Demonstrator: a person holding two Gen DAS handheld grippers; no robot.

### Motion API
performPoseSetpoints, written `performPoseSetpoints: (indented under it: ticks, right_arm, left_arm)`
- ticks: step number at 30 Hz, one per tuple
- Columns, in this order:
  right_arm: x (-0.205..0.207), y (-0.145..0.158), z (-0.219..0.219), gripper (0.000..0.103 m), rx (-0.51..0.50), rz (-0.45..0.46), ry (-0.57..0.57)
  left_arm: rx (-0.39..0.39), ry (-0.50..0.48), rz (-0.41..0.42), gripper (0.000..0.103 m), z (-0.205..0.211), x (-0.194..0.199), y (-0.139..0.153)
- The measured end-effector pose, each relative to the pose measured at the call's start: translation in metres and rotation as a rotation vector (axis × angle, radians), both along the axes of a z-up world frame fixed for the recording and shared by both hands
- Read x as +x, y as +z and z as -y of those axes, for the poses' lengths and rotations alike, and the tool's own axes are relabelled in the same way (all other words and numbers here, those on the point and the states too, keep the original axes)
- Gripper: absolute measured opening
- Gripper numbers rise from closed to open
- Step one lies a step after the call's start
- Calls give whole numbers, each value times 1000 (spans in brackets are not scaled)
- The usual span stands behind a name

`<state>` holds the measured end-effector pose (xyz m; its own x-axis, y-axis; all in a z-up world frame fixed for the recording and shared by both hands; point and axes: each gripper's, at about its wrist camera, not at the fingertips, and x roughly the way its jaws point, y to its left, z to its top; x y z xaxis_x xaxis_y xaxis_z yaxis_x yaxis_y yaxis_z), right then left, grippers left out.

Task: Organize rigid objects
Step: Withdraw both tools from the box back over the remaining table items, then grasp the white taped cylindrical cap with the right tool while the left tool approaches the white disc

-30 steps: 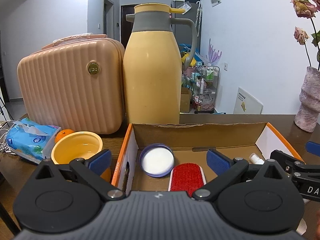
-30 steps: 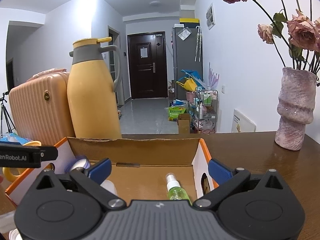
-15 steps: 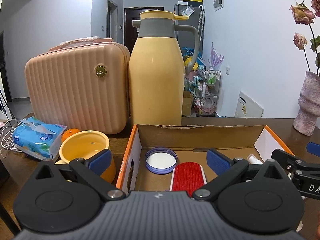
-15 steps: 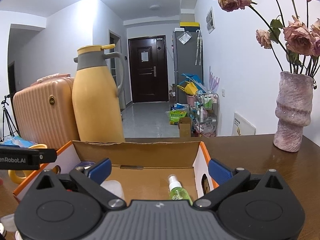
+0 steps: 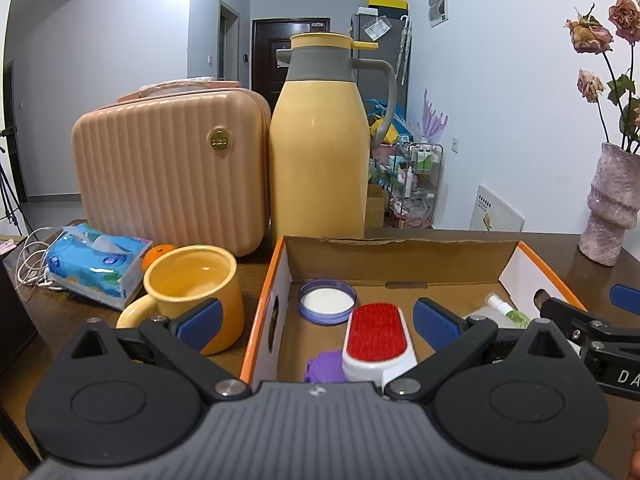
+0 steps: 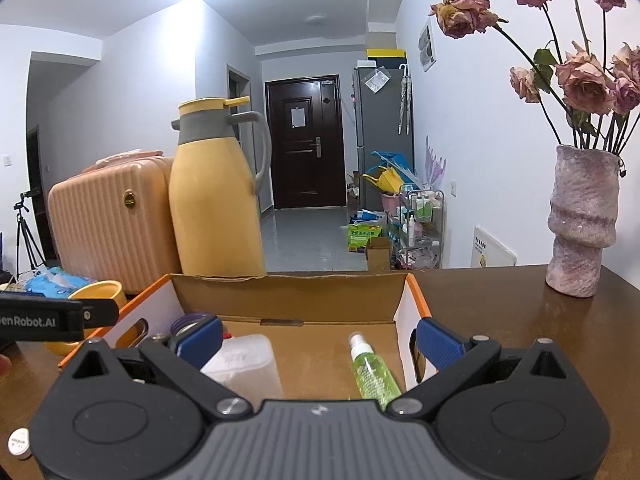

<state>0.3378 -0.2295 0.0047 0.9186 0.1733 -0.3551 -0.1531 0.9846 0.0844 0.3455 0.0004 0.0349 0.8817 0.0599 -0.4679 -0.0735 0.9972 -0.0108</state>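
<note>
From the left wrist, the left gripper (image 5: pixel 316 318) is spread and empty; ahead in the cardboard box (image 5: pixel 400 254) lie a lint brush (image 5: pixel 376 336) and round tin (image 5: pixel 327 301), while the yellow mug (image 5: pixel 196 292) sits outside, left of it.

From the right wrist, the right gripper (image 6: pixel 318 340) gapes empty over the box, with the spray bottle (image 6: pixel 372 370) and white container (image 6: pixel 244 362) between its fingers; packing seems mostly done.

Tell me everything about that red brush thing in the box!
The lint brush lies flat on the floor of the cardboard box, near its front. It has a long oval pad of fuzzy red fabric facing up, set in a smooth white plastic frame. Its near end is hidden behind the left gripper, whose open jaws do not touch it. A purple object sits right beside it on the left; whether they touch is unclear. A round purple-rimmed lid lies just behind it.
</note>
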Motion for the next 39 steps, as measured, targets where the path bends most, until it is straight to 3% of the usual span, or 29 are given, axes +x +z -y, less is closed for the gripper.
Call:
performPoseSetpoints:
  ticks: [22, 39]
  right_arm:
    - [-66, -9, -7, 103, -18, 16, 50]
    - [-108, -27, -22, 103, -36, -25, 117]
  left_arm:
    - [6, 21, 0, 103, -18, -75, -13]
    - [7, 13, -29, 103, -34, -122, -29]
